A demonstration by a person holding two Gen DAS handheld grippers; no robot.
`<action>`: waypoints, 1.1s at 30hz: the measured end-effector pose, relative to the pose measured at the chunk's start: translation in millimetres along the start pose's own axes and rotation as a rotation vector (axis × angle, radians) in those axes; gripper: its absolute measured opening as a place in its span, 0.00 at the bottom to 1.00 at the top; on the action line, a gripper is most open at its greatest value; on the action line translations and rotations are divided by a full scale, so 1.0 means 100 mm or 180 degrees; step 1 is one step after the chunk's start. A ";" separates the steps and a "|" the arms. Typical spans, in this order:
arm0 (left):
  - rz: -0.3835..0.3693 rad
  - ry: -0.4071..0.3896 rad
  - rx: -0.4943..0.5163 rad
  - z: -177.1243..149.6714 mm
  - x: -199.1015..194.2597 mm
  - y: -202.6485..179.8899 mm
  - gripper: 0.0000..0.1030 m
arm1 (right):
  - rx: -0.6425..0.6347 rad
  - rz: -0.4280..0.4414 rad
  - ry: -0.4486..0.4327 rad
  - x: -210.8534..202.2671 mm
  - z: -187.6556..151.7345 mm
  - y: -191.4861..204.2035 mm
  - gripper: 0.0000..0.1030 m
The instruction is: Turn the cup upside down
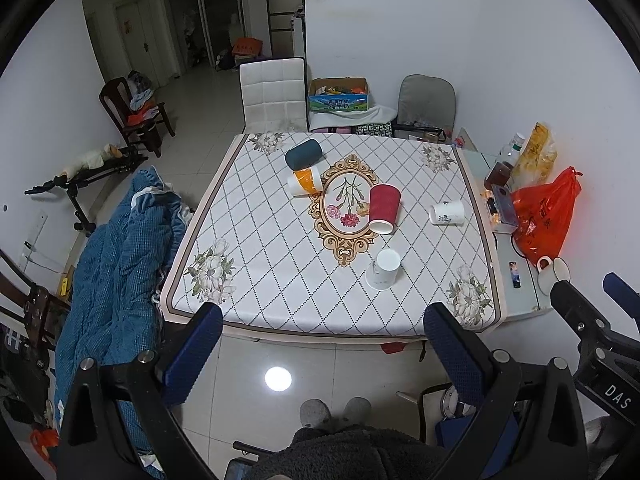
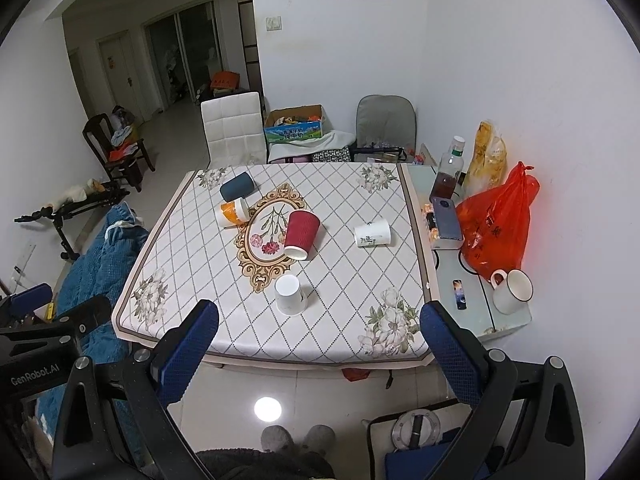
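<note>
Already upside down, a white paper cup (image 1: 383, 269) stands rim-down on the patterned tablecloth (image 1: 280, 280), lower centre of the left wrist view. Above it a red ribbed cup (image 1: 383, 208) lies on its side at the frame's middle, a white printed cup (image 1: 447, 213) on its side to the right, and an orange-and-white cup (image 1: 305, 181) beside a dark blue cup (image 1: 304, 153) toward the upper left. Both the left gripper (image 1: 324, 352) and right gripper (image 2: 320, 352) hang spread wide and empty at the bottom of their frames, short of the table edge.
</note>
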State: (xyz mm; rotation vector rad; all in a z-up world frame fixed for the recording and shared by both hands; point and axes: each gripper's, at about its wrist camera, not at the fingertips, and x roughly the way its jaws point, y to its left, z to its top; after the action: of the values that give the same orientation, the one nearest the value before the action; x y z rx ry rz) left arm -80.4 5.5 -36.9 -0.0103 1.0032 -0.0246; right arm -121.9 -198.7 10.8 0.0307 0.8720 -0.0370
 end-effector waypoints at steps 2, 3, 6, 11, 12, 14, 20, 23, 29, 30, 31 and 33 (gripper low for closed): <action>0.0004 0.0001 0.0006 0.00 0.00 -0.02 1.00 | -0.0006 0.0001 0.0003 0.01 0.00 0.00 0.99; 0.0005 0.0002 0.0008 0.00 0.00 -0.02 1.00 | -0.0004 0.0004 0.0004 0.01 0.00 0.01 0.99; 0.0013 -0.0002 0.0005 0.00 -0.01 -0.03 1.00 | -0.0005 0.0007 0.0007 0.01 -0.01 0.01 0.99; 0.0025 -0.0013 0.0028 -0.01 -0.04 -0.04 1.00 | -0.0003 0.0012 0.0007 0.01 0.00 0.00 0.99; 0.0027 -0.0016 0.0033 -0.02 -0.05 -0.04 1.00 | -0.0005 0.0009 0.0006 0.01 0.00 0.00 0.99; 0.0034 -0.0020 0.0047 -0.03 -0.07 -0.04 1.00 | -0.0007 0.0017 0.0010 0.00 -0.03 0.00 0.99; 0.0033 -0.0021 0.0047 -0.03 -0.07 -0.05 1.00 | -0.0005 0.0023 0.0007 -0.01 -0.09 0.01 0.99; 0.0034 -0.0021 0.0049 -0.03 -0.08 -0.05 1.00 | -0.0002 0.0022 0.0010 -0.01 -0.10 0.01 0.99; 0.0031 -0.0019 0.0054 -0.03 -0.08 -0.06 1.00 | -0.0001 0.0024 0.0012 -0.01 -0.08 0.00 0.99; 0.0030 -0.0019 0.0054 -0.03 -0.08 -0.06 1.00 | 0.0005 0.0024 0.0012 0.00 -0.07 0.00 0.99; 0.0030 -0.0020 0.0056 -0.04 -0.08 -0.06 1.00 | 0.0004 0.0017 0.0009 0.00 -0.07 0.00 0.99; 0.0030 -0.0020 0.0059 -0.03 -0.08 -0.06 1.00 | 0.0002 0.0026 0.0006 -0.01 -0.11 0.00 0.99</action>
State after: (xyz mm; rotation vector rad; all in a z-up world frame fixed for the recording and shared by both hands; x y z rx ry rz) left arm -87.5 -0.6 -31.3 0.0114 0.9966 -0.0253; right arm -130.9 -198.1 4.7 0.0350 0.8739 -0.0297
